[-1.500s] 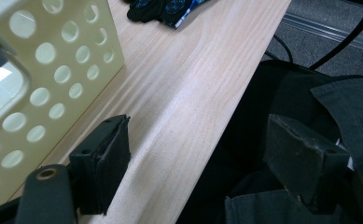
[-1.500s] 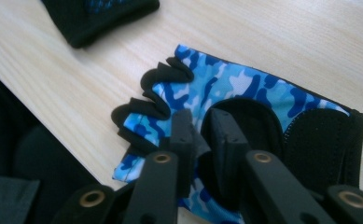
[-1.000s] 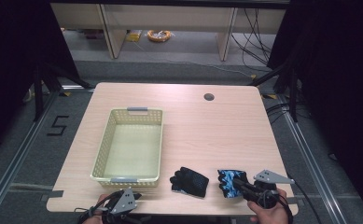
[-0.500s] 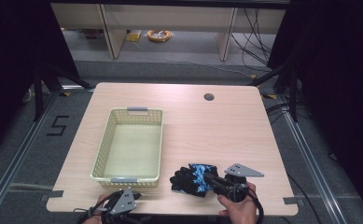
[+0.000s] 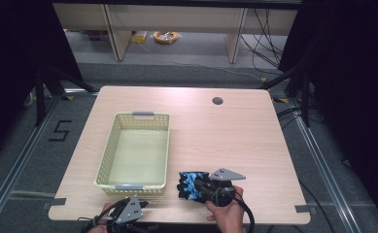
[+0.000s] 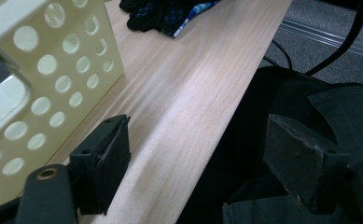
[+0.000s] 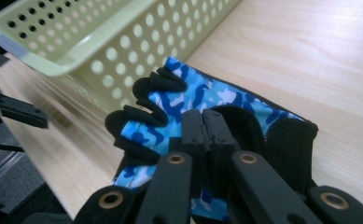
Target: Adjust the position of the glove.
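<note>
The right gripper [image 5: 203, 187] sits near the front edge of the wooden table [image 5: 235, 136], held in the person's right hand [image 5: 225, 208] that enters from the bottom of the high view. Its two black jaws are pressed together on a fold of a blue camouflage-patterned fingerless glove [image 5: 190, 183], and the right gripper view shows the pads meeting with the glove's fabric [image 7: 202, 98] pinched between them, the black-edged finger stubs bunching to the left of the jaws. In the high view the glove appears to lie over a second, black glove [image 5: 182, 193] that shows as a dark edge beneath it; whether the blue glove is lifted clear of the tabletop cannot be told. The left gripper view shows both gloves together at its top edge as a dark and blue heap [image 6: 167, 14].

Just to the left of the gloves stands a pale yellow perforated plastic basket [image 5: 110, 160], its near right corner close to them without touching.

The left gripper [image 5: 128, 213] rests at the table's front edge, in front of the basket. Its jaws stand wide apart with nothing between them, one pad [image 6: 107, 163] over the wood beside the basket's wall [image 6: 53, 84], the other beyond the table edge.
</note>
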### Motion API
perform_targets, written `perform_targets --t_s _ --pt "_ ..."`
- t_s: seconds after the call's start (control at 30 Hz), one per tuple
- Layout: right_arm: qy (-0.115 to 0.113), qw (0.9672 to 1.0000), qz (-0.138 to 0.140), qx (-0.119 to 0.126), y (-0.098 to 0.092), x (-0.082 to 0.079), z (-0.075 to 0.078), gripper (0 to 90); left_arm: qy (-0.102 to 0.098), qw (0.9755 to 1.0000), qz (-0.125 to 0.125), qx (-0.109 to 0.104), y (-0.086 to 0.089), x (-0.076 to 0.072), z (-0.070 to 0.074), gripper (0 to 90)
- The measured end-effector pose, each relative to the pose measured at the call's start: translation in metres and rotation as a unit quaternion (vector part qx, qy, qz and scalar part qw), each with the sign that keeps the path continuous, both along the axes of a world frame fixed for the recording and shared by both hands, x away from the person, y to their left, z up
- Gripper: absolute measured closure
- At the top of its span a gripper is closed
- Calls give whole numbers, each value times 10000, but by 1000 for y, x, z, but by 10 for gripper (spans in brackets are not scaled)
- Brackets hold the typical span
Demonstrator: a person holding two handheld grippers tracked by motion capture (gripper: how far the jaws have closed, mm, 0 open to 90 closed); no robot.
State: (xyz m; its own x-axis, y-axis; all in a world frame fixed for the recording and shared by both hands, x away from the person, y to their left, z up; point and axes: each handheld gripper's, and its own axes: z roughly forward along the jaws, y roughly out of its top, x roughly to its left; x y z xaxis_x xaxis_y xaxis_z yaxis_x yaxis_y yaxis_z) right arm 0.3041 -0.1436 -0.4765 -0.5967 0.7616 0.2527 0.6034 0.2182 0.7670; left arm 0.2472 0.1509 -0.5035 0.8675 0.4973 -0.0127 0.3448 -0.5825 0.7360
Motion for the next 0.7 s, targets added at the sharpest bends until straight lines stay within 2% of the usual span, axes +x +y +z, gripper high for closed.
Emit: perform_targets --t_s 0.03,0.07,0.1,0.13,0.17,0.2,0.23,0.27,0.3,0.33,0.37,0.4,0.43,0.47,0.5,0.57,0.63,0.67,0.7 --pt "7 10000 2 -48 1 1 -3 890 -93 9999 -71 43 0 1 0 219" --pt "81 10000 10 -38 3 3 -7 890 9 10000 -20 3 -1 0 0 219" --pt "102 9999 -15 -43 4 4 -9 890 -30 10000 -6 48 -1 0 0 219" --pt "231 9997 -45 -80 7 3 -11 889 -15 10000 -27 27 -2 1 -1 219" --pt "179 9997 19 -145 8 6 -15 889 -41 10000 48 5 -3 0 -1 220" --pt "188 9996 12 -196 9 6 -17 888 28 10000 -17 13 -4 0 -1 220" --pt "256 9994 9 -226 10 7 -20 887 -44 10000 13 58 -6 0 -1 220" --pt "283 9994 24 -172 11 7 -22 885 -38 10000 15 -50 -8 -2 -1 220" --pt "325 9993 0 -201 11 7 -24 884 -35 10000 -60 -16 -9 -2 -1 221" --pt "385 9991 23 -153 12 7 -25 881 -91 10000 -30 3 -10 -2 0 223" --pt "344 9992 41 -187 11 8 -26 878 -78 10000 -23 -18 -12 -2 0 225" --pt "363 9992 47 -129 11 8 -26 872 -22 9999 -12 -148 -14 -2 -1 227" --pt "374 9992 38 -134 11 8 -26 864 -76 10000 -32 -56 -15 -1 0 230" --pt "338 9993 21 -148 10 8 -25 849 -40 9999 -21 -155 -17 -1 0 233" --pt "324 9994 6 -145 10 7 -24 824 -115 9999 -25 -101 -19 0 0 236" --pt "376 9993 18 -64 8 7 -23 782 -142 9998 -55 -107 -26 2 0 244" --pt "258 9996 61 -58 4 7 -19 771 -109 9998 -110 -158 -35 3 -1 258" --pt "174 9998 54 37 0 7 -15 771 -173 9996 -164 -115 -40 5 0 268" --pt "14 10000 41 0 -6 7 -10 773 -182 9996 -191 -71 -43 6 0 280"
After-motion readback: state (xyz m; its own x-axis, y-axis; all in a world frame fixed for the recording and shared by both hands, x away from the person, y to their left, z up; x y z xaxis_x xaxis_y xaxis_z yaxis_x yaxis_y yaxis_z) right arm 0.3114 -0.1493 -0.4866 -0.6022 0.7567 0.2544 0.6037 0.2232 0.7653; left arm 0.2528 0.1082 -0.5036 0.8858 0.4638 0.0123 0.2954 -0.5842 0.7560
